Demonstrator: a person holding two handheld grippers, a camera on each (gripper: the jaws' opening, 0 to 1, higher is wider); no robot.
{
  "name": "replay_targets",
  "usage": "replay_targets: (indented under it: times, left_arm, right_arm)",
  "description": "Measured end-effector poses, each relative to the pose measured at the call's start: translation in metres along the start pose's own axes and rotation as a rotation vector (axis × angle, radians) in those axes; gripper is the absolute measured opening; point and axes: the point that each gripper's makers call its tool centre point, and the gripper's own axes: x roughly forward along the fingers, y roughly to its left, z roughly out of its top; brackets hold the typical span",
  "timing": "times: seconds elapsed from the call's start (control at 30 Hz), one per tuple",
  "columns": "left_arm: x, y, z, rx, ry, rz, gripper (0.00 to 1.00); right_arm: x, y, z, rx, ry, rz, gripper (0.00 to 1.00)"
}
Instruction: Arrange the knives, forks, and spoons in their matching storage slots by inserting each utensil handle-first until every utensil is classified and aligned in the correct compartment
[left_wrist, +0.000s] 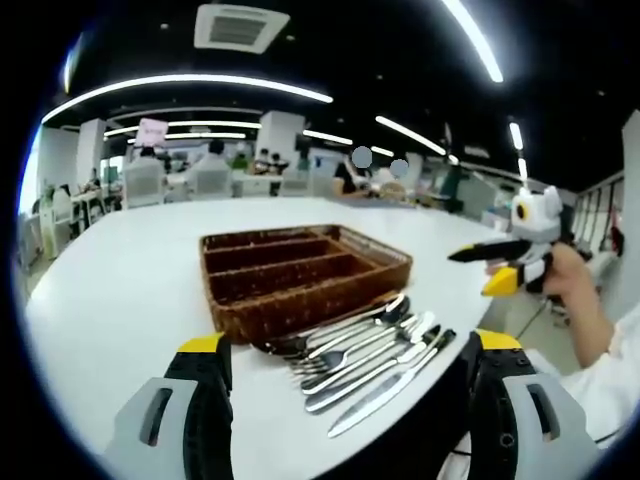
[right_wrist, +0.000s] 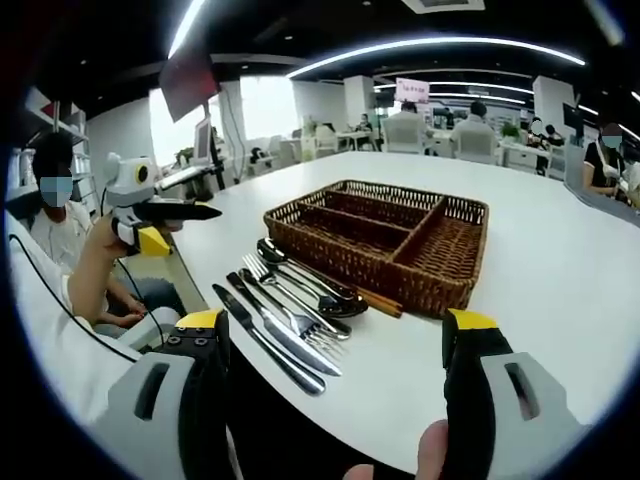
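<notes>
Left gripper view: left tool (left_wrist: 345, 350) has its yellow-tipped jaws spread wide, nothing between them, hovering above the near edge of the white round worktop (left_wrist: 130, 290). Brown woven wicker cutlery tray (left_wrist: 300, 275) with long slots and one cross compartment sits at 12 o'clock from the tool; no utensil can be seen in any of its slots. Row of silver metal utensils lies on the worktop just beside the tray's near wall, around 1 o'clock: silver spoons (left_wrist: 385, 312) nearest the tray, silver forks (left_wrist: 355, 355) next, silver table knives (left_wrist: 385, 385) outermost. Right tool (left_wrist: 495, 265) seen at 3 o'clock, held in a hand (left_wrist: 565, 275) off the worktop edge; its black jaws look close together there.

Right gripper view: right tool (right_wrist: 335, 325) shows jaws released, wide apart, gripping nothing. Wicker tray (right_wrist: 385, 240) at 12 o'clock. Utensils lie at 11 o'clock, beside the tray's near-left wall: spoons (right_wrist: 310, 280) touching or nearly touching the tray, forks (right_wrist: 285, 300), knives (right_wrist: 270, 340) closest to the worktop (right_wrist: 560, 270) edge. A thin brown stick-like item (right_wrist: 380, 302) lies against the tray base; cannot tell what it is. Left tool (right_wrist: 170, 210) at 9 o'clock, held by a hand (right_wrist: 105, 250). Background office with seated people (right_wrist: 50, 200), ceiling strip lights (right_wrist: 440, 45).
</notes>
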Motion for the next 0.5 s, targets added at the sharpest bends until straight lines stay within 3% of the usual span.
replay_targets:
  times: [0.5]
  left_arm:
    - [-0.0004,-0.0013,-0.0008,-0.002,0.0,-0.001,0.99]
  right_arm:
    - [-0.0004,0.0008,0.0004,-0.002,0.002,0.002,0.91]
